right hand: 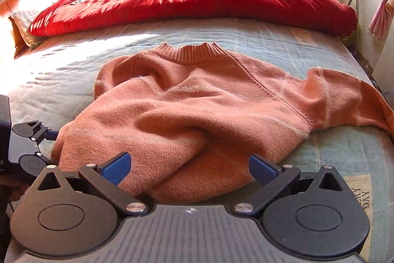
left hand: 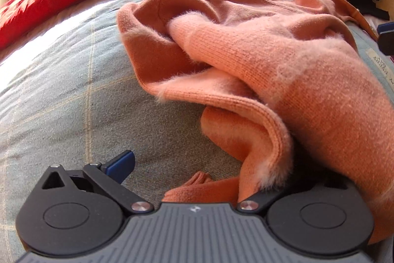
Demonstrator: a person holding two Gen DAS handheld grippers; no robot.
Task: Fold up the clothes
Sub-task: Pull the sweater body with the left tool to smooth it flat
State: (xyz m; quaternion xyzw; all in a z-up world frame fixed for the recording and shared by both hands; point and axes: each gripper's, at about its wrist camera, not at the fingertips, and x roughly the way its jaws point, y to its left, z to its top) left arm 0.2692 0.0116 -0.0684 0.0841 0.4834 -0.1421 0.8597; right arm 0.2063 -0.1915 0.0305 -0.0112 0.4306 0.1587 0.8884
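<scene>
Lying bunched on the bed (right hand: 246, 41), the orange sweater (right hand: 197, 100) has its collar toward the red quilt (right hand: 197, 1) and one sleeve trailing right. The right tool (right hand: 189, 164) stands wide open astride the hem, holding nothing. The left tool (left hand: 197, 164) shows one pad; knit drapes over the other side, so its grip cannot be determined. Risk: closing on a single layer would drag the bunch rather than fold it.

Sweater (right hand: 197, 100): lay on the bed (right hand: 270, 41), collar away from the grippers; blanket (right hand: 197, 1) behind it
Right gripper (right hand: 189, 168): at its near hem
Left gripper (right hand: 37, 144): at its left edge
</scene>
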